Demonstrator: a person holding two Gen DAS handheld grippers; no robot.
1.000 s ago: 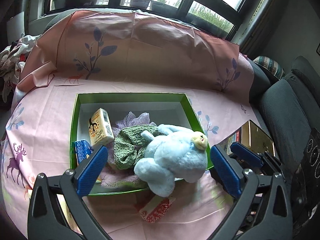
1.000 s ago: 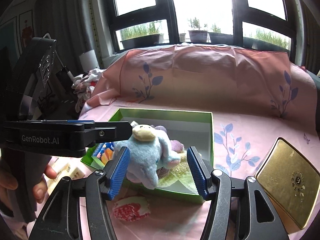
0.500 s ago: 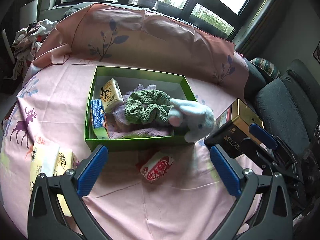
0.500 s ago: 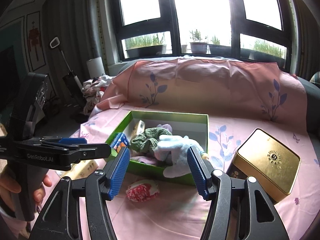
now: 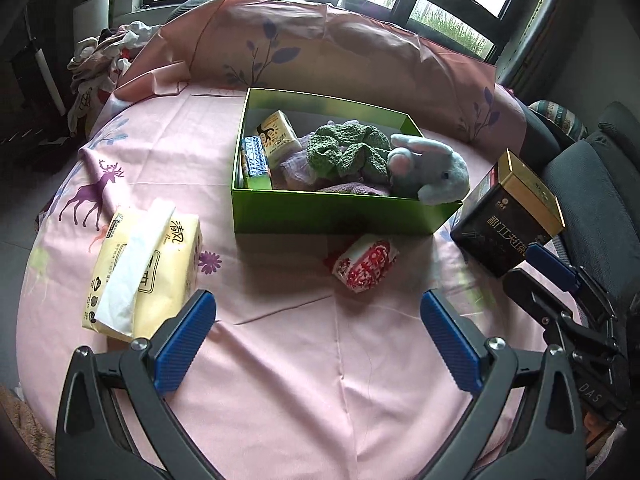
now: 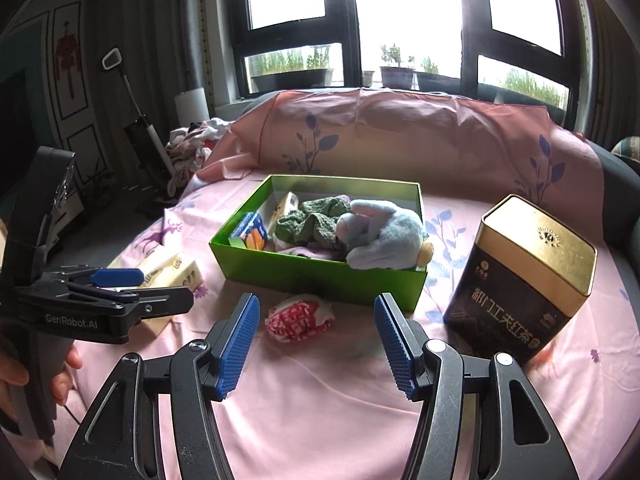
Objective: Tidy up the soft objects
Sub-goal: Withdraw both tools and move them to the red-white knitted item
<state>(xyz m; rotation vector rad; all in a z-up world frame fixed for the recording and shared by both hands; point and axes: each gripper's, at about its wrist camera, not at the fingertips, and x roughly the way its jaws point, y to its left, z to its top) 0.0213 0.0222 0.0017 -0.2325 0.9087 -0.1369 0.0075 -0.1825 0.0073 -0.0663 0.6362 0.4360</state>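
Green box (image 5: 336, 216), pale blue plush rabbit (image 5: 432, 172), dark green knit (image 5: 348, 150), pink sheet (image 5: 280, 360) printed with purple deer and leaves, black-and-gold tin (image 6: 524, 280)

Your left wrist view looks steeply down from the near left; your right wrist view looks flatter from the near right. Both share the green box (image 5: 340, 216) (image 6: 320, 276) and window.
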